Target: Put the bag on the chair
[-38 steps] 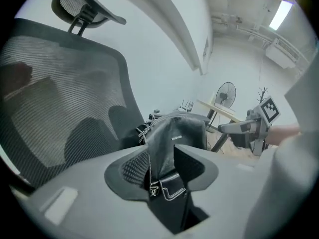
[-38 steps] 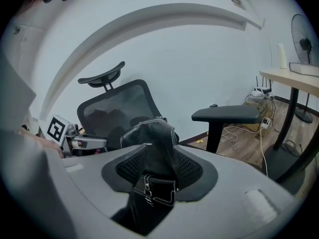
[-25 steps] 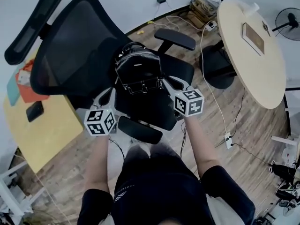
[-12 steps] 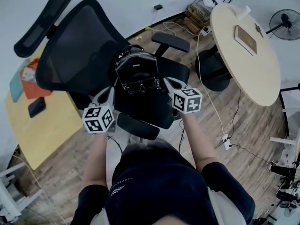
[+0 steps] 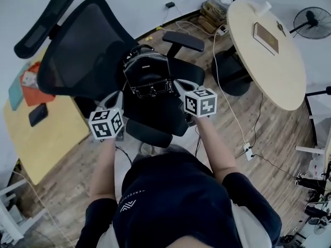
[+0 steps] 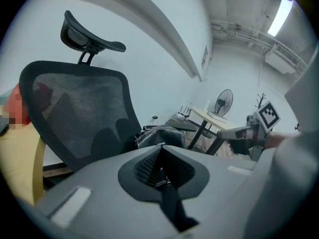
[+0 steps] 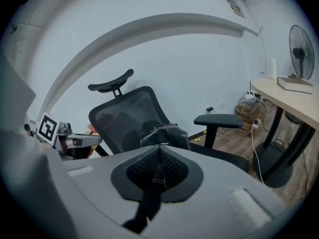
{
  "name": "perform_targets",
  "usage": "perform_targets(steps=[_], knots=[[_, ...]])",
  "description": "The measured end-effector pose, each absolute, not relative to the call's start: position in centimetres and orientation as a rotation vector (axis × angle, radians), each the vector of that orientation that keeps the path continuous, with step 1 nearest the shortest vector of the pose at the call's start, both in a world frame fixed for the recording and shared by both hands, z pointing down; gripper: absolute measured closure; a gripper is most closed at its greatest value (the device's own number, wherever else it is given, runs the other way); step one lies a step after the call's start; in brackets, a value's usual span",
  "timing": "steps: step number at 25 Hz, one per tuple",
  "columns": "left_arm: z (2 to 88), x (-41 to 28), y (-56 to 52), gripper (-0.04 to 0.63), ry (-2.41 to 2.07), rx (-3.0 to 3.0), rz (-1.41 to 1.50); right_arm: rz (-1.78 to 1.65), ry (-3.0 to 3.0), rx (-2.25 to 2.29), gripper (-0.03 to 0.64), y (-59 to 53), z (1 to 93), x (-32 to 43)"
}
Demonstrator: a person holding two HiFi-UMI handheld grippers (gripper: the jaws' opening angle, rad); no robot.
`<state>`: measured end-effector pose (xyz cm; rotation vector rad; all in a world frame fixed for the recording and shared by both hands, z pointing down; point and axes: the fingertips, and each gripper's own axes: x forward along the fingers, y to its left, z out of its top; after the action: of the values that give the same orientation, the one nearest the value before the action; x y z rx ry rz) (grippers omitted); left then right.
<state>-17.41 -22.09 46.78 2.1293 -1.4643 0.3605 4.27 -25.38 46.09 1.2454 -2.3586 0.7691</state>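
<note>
Black bag (image 5: 150,76) stands on the chair (image 5: 77,50) seat, at twelve o'clock from the person. Left gripper (image 5: 118,96) and right gripper (image 5: 178,84), jaws fully closed, each pinch a strap (image 6: 167,198). Withdrawing without letting go could topple the bag toward six o'clock.

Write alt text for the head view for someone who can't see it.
A black bag sits on a black mesh office chair, seen from above. The left gripper and right gripper flank its near end, jaws shut.
</note>
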Motion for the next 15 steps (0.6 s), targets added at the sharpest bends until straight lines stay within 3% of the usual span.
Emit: perform_targets(steps=[15], knots=[[46.88, -17.05, -22.08, 0.578, -1.461, 2.093, 0.317, 0.785, -2.340, 1.235, 0.615, -25.18, 46.05, 4.52]])
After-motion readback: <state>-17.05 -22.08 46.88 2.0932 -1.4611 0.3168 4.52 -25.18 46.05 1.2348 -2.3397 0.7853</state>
